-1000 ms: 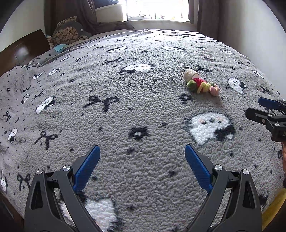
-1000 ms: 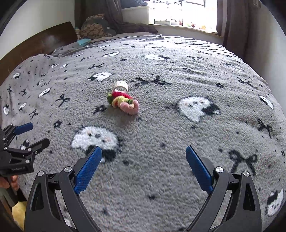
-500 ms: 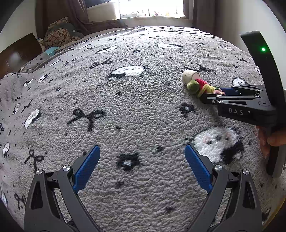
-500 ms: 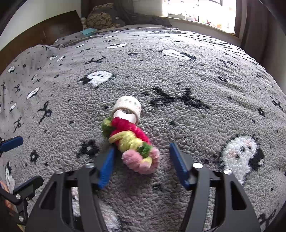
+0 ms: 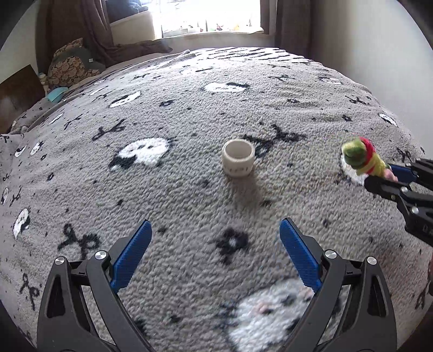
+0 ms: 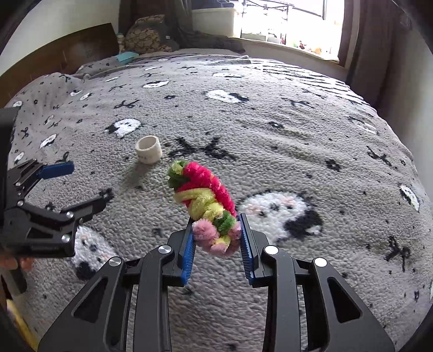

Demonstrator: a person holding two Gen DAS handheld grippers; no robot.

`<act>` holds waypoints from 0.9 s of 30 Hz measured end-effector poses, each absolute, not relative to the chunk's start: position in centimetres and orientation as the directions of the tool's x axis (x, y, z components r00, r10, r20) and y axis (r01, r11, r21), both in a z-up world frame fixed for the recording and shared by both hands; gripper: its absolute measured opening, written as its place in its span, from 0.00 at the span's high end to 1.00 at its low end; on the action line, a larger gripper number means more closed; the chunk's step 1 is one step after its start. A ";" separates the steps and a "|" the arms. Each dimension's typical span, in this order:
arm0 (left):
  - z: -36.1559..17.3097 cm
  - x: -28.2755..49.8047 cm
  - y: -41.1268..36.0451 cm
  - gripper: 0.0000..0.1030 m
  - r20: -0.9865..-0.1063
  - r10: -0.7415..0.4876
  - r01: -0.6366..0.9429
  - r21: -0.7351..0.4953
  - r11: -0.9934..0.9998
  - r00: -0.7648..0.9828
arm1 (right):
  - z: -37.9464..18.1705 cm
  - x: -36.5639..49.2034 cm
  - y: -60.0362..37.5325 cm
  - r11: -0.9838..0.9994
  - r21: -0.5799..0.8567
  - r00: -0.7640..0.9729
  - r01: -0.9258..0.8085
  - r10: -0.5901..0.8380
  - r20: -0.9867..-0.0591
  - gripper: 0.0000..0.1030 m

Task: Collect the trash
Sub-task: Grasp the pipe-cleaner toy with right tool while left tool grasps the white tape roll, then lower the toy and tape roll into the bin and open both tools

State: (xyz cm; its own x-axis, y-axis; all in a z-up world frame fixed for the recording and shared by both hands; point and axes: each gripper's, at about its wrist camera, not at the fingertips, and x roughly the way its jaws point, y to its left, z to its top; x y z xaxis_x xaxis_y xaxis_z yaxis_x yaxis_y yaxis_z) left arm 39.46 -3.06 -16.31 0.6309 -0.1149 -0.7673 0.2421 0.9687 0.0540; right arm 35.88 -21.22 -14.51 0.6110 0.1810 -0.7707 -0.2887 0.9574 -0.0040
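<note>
- Nearest us in the right wrist view, we saw the right hand-held gripper [image 6: 216, 232] with its jaws just closed in on a twisted bundle of fuzzy pipe cleaners [image 6: 205, 200]; the blue pads [image 6: 188, 249] pressed on the pink end from both sides.
- We noted that the bundle's red, yellow and green part stuck out beyond the pads, tilted up and to the left, raised clear of the bed's grey fleece blanket [image 6: 297, 151].
- In the left wrist view, we found the left hand-held gripper [image 5: 215, 251] with its jaws spread wide and nothing between them, above a bare stretch of blanket.
- From that same view we saw the right hand-held gripper at the right edge, with the bundle poking out of its tip to the left.
- A little farther off, we saw a small white ring-shaped roll [image 5: 238, 157] lying on the blanket, well apart from the bundle and straight ahead of the left hand-held gripper's open jaws.
- In the right wrist view the roll lay to the left of the bundle and beyond it, with the left hand-held gripper at the left edge, nearer than the roll.
- The blanket carried white cat faces and black bows.
- At the far left we made out a dark wooden headboard [image 6: 67, 51] and a patterned cushion [image 6: 147, 35].
- Farthest away, we saw a bright window [image 6: 281, 21] with brown curtains [image 6: 368, 40] beside it.
</note>
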 end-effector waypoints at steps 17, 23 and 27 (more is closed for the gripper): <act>-18.0 46.7 -6.3 0.70 -0.789 -0.146 0.254 0.014 0.967 0.597 | -14.4 35.9 -24.7 0.961 0.005 0.632 -0.278 0.186 -0.753 0.70; -15.6 42.3 -6.1 0.70 -0.776 -0.148 0.260 0.022 0.965 0.613 | -13.7 34.0 -24.9 0.967 0.007 0.639 -0.254 0.173 -0.750 0.70; -13.4 38.2 -6.0 0.70 -0.769 -0.151 0.270 0.029 0.963 0.621 | -12.4 31.8 -25.1 0.972 0.011 0.647 -0.234 0.164 -0.744 0.70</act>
